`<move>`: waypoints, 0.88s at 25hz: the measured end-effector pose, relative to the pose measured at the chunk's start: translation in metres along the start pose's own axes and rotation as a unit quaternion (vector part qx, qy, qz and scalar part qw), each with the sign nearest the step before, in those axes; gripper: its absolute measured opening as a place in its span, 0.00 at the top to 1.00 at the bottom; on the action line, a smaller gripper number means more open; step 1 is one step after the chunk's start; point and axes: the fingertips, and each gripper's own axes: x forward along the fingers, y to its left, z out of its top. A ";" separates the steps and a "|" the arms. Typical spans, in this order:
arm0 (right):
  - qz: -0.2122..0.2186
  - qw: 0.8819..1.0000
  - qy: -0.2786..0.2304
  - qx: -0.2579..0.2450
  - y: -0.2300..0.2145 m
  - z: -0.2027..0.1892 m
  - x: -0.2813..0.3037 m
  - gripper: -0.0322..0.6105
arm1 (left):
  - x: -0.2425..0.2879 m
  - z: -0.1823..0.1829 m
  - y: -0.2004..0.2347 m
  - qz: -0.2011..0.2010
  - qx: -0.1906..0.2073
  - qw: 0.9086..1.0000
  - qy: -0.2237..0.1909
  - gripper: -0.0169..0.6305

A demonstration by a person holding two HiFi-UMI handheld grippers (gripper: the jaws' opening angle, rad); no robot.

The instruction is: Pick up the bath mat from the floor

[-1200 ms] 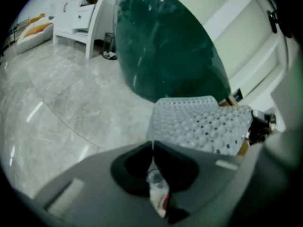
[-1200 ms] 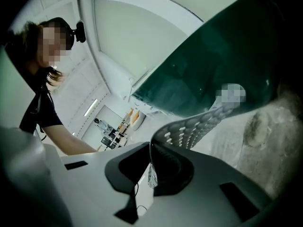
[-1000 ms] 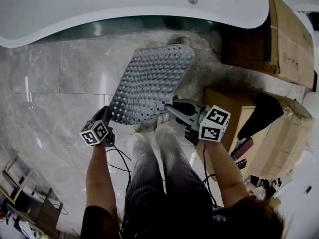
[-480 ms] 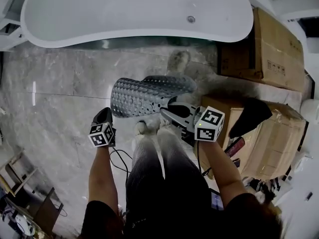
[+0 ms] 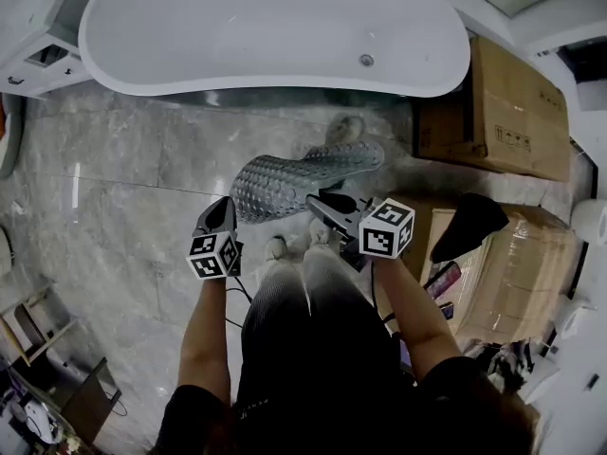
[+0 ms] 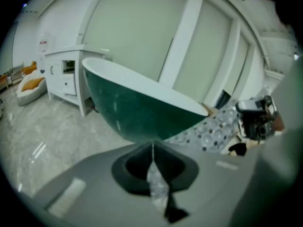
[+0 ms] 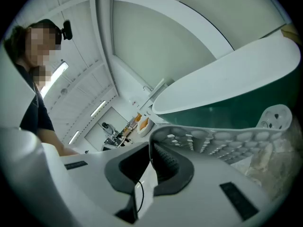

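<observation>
Over the gray bathroom floor (image 5: 114, 207), by the white bathtub (image 5: 275, 36), the bath mat (image 5: 294, 178) is up in the air, with the left gripper (image 5: 225, 212) and right gripper (image 5: 316, 202) each pinched shut on its edge.

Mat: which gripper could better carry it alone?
Probably the right gripper: it is shut on the mat partway along its edge; the left gripper seems to pinch only a corner.
</observation>
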 end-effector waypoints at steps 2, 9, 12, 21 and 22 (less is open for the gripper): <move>-0.004 1.000 0.002 -0.005 0.005 0.003 -0.003 0.93 | -0.010 0.019 -0.016 -0.006 -0.011 1.000 -0.022 0.96; -0.016 1.000 0.010 -0.013 0.027 0.011 0.002 0.92 | -0.038 0.067 -0.053 -0.056 0.004 0.996 -0.063 0.96; -0.025 0.999 0.014 -0.017 0.032 0.014 0.002 0.92 | -0.049 0.083 -0.057 -0.064 0.012 0.995 -0.070 0.96; -0.044 0.998 0.018 -0.045 0.044 0.030 0.003 0.92 | -0.069 0.109 -0.069 -0.076 0.034 0.994 -0.077 0.96; -0.047 0.998 0.019 -0.048 0.045 0.031 0.003 0.92 | -0.069 0.112 -0.072 -0.077 0.035 0.993 -0.080 0.96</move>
